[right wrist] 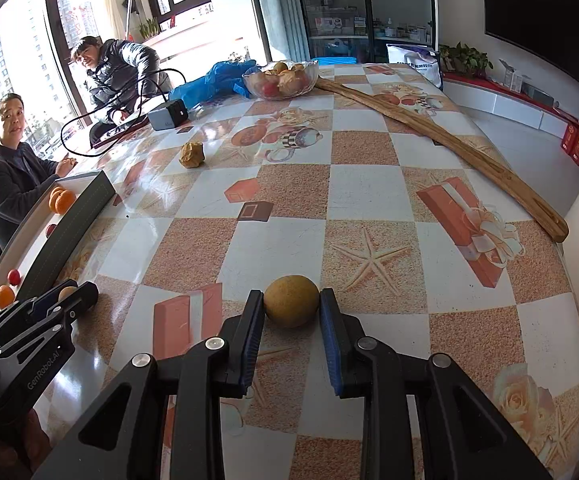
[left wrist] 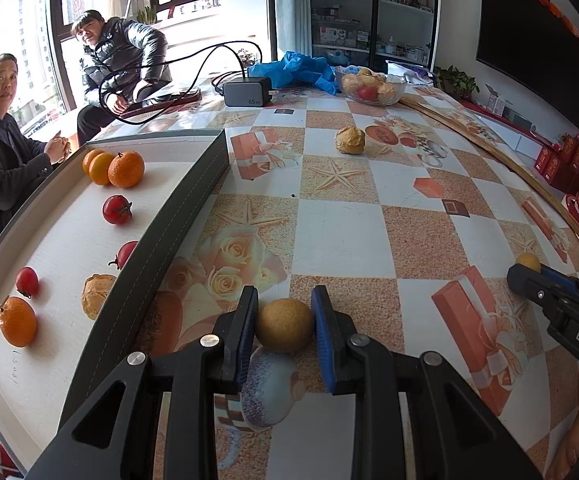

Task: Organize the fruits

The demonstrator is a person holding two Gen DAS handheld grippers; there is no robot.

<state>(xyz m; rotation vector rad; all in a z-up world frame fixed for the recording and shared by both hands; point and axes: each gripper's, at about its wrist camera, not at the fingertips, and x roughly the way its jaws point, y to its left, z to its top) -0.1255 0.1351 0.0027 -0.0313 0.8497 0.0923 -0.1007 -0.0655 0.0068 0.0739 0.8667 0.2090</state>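
Pinching one brown fruit in my left gripper, just right of the tray; my right gripper clamps another fruit, farther from the tray.

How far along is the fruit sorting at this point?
Partly done. The tray already holds oranges, tomatoes and a tan wrapped fruit. In hand: the left gripper and the right gripper each clamp a round yellow-brown fruit. Left: a wrapped fruit loose on the table, plus the glass bowl with more fruit.
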